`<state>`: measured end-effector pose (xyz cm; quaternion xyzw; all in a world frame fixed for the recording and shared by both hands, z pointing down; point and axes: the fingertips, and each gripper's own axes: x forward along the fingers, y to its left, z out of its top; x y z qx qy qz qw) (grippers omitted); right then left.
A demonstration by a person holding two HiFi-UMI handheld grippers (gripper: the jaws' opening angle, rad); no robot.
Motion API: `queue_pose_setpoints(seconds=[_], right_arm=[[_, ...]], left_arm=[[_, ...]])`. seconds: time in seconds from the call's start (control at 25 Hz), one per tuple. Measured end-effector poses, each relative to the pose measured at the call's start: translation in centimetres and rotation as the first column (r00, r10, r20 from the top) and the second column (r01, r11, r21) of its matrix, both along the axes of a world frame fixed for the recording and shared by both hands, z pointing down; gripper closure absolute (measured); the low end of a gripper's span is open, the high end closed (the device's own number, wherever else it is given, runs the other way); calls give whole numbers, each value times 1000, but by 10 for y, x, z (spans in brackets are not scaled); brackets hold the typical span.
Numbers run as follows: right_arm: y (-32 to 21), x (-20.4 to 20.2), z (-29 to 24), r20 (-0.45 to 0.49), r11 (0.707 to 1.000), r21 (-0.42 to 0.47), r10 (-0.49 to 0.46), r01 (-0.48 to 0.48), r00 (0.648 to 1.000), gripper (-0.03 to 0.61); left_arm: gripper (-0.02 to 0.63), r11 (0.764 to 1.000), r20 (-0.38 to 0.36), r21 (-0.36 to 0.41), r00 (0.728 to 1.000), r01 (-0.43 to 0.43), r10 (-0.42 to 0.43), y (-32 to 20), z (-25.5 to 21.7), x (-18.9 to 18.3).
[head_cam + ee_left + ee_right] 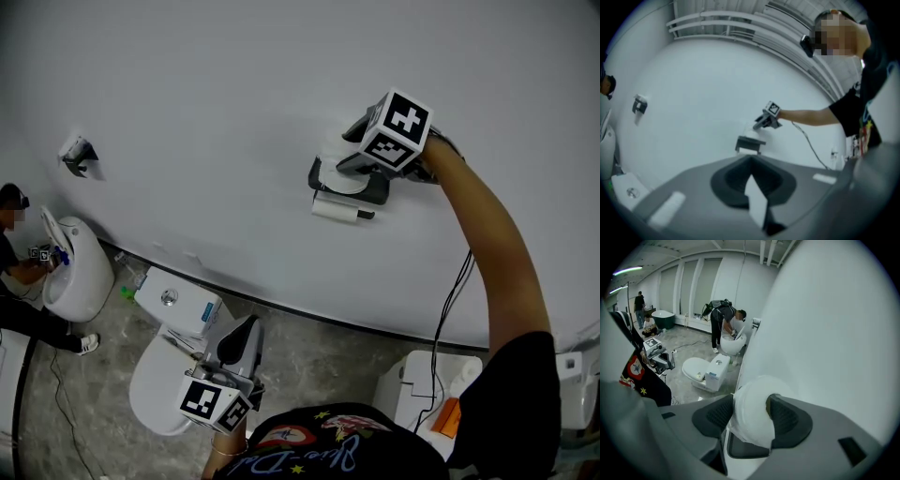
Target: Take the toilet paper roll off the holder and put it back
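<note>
A person stands facing a plain white wall [234,112], seen from above. At the upper right of centre in the head view, the right tool [354,157] reaches out on a bare arm to a dark holder [367,192] fixed to the wall. The toilet paper roll [751,416] is at that holder, standing between the right tool's two jaws. The jaws are spread wide around it and do not seem to squeeze it. No view shows whether the roll is fully seated. A short white cylinder [339,212] lies just under the holder.

The left tool [242,336] hangs low at the bottom centre, jaws together, holding nothing.

The likely risk is that a pad snags the soft paper as the right tool backs away. That could drag the roll off its perch. If the roll only leans on the holder, it could tip and drop to the floor.

A toilet [155,384] sits at the lower left with its lid down, so its bowl is hidden. At the far left, another person [14,281] bends over a second white bowl [80,272]; its contents cannot be made out. A white box [412,380] at the lower right has something orange [448,419] beside it.
</note>
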<state>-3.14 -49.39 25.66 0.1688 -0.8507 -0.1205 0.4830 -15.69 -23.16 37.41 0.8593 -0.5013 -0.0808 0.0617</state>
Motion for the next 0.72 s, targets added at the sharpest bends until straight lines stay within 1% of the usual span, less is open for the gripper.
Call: queue_pose_setpoints(seconds=[0.12,0.2,0.28,0.32,0.36,0.4,0.44,0.48,0.52,0.6,0.64,0.72], right_arm=[[-5,-4,-1,31,999,28,20,-21,999,347],[-6,0,-3,75,998,41,51,-55,996,347],[-4,8,-9,156,993,41,101,-108,983,348],[-2,13,-12,208,990,44,122,-134,970,348],[1,18,-15,269,987,48,137,-155,953,350],[5,24,-19,339,984,50,146,-173,929,353],[12,30,-24,418,981,45,153,-189,896,354],[21,36,-29,501,979,34,155,-199,852,354],[33,41,-33,581,980,20,151,-200,800,356],[62,51,-37,718,982,1,130,-188,684,356],[78,55,-36,769,983,-4,120,-184,628,356],[112,62,-27,838,983,-4,104,-185,535,356]], left_arm=[[615,1000,-9,-9,1000,-1,1,-2,3,0],[615,1000,-9,-12,1000,-11,11,-2,4,1],[615,1000,-8,-13,1000,-25,25,-1,4,4],[615,999,-7,-14,999,-33,33,-1,3,5],[616,999,-4,-14,999,-41,41,-1,3,7],[615,999,-1,-14,999,-50,50,-1,3,10],[615,998,3,-13,998,-59,59,-1,2,12],[615,998,8,-11,998,-68,68,-2,1,15],[615,997,13,-7,997,-76,76,-2,0,17],[615,996,27,4,995,-92,91,-4,-4,22],[615,995,36,11,994,-100,100,-4,-6,24],[615,993,55,28,992,-117,116,-5,-11,32]])
